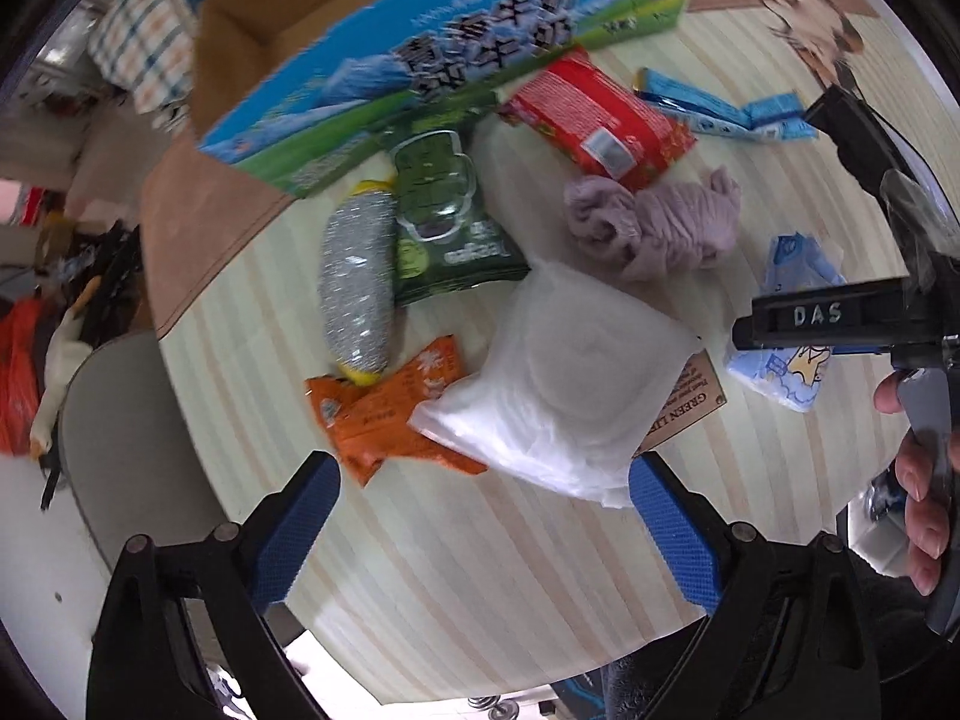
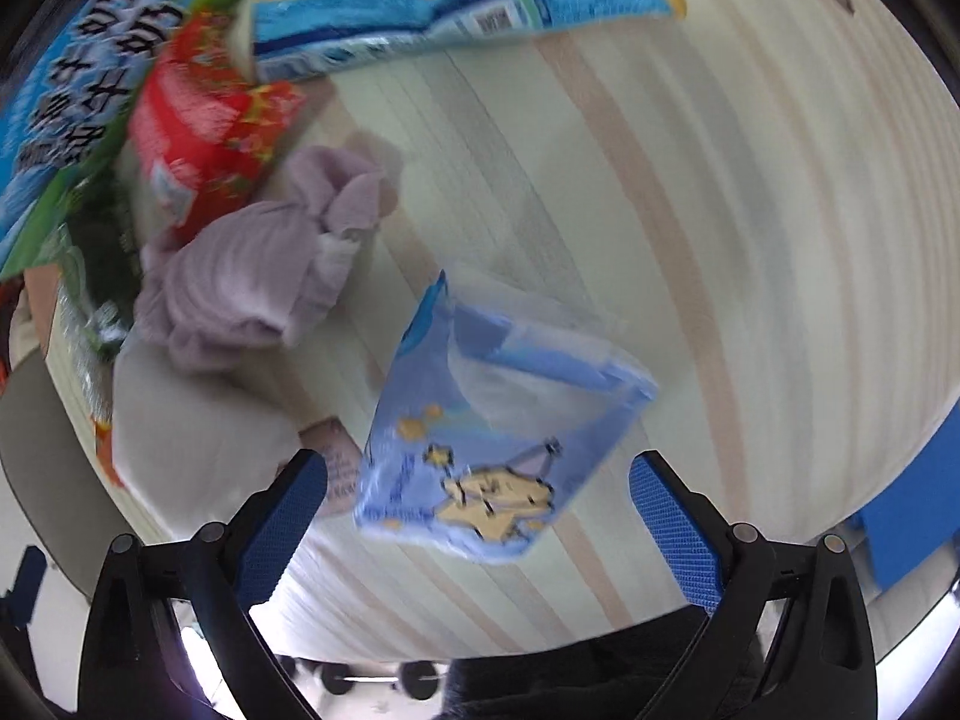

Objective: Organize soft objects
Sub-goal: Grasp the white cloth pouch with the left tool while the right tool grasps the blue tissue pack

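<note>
My left gripper [image 1: 483, 483] is open just short of a white plastic-wrapped soft pack [image 1: 564, 378] and an orange packet [image 1: 390, 414]. A lilac cloth [image 1: 654, 222] lies crumpled beyond, beside a red packet [image 1: 600, 114]. A silver scouring pad [image 1: 357, 282] and a green packet [image 1: 447, 216] lie left. My right gripper [image 2: 480, 489] is open around the near end of a blue star-print tissue pack [image 2: 486, 426], not closed on it. It also shows in the left wrist view [image 1: 786, 360]. The lilac cloth [image 2: 252, 276] lies left of it.
An open cardboard box with blue-green print [image 1: 432, 60] stands at the back of the striped table [image 1: 480, 588]. Long blue packets [image 1: 720, 105] lie at the far right, also in the right wrist view [image 2: 456, 18]. A grey chair [image 1: 120, 450] stands left.
</note>
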